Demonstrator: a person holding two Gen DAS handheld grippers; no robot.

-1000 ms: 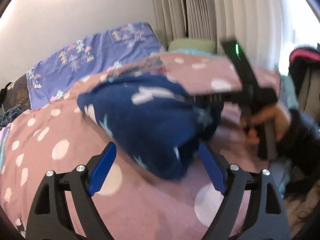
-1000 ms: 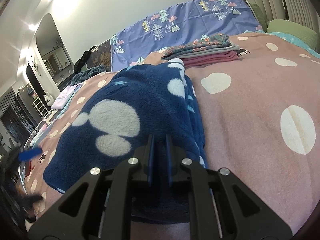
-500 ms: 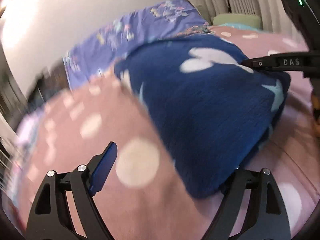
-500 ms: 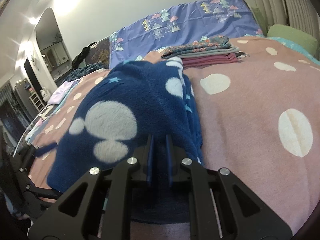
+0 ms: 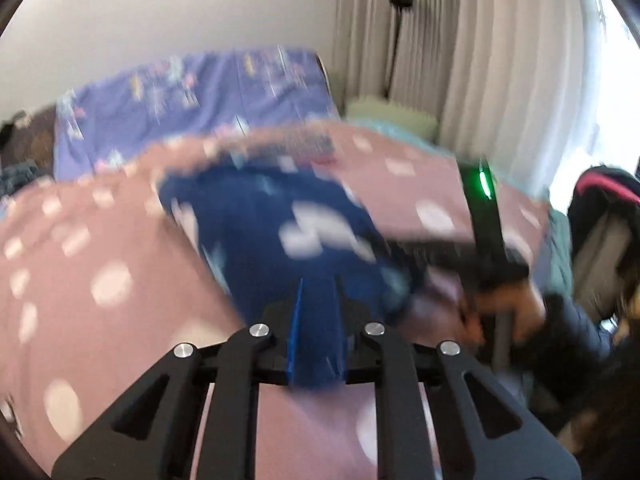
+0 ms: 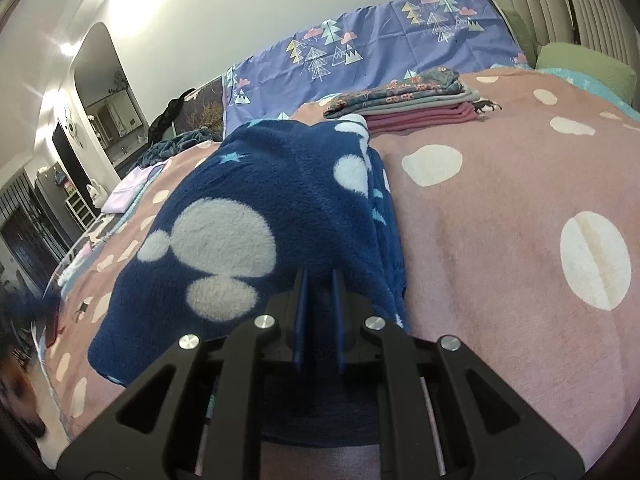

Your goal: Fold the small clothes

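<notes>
Both hand-held grippers pinch the near edge of a navy fleece garment (image 6: 256, 208) that lies on a pink polka-dot bedspread (image 6: 500, 216), at what looks like an early-to-middle stage of folding it. The right gripper (image 6: 318, 280) has its blue pads drawn close together with a fold of the fleece between them, and the left gripper (image 5: 318, 292), seen through heavy motion blur, likewise has its pads pressed in on a tongue of blue cloth at the garment's near hem. Beyond the garment, toward the head of the bed, a stack of folded clothes (image 6: 412, 98) sits on the bedspread: a floral piece on top, grey beneath it, maroon at the bottom, suggesting several items are already done. The fleece itself is not yet a tidy parcel. It is thick and plush, dark blue with large white blotches and small pale stars, and in the right wrist view it appears doubled along its right side, where a second layer shows beneath the top one, while its left side bulges loosely over the bedspread. Judged from this, at least one more fold and a smoothing remain before it can join the stack. Past the stack, a purple sheet with a tree print (image 6: 360, 40) covers the headboard end, and a green pillow (image 6: 584, 64) lies to the right of it near the curtains. The left wrist view is too smeared to show how flat the garment's far edge lies.
</notes>
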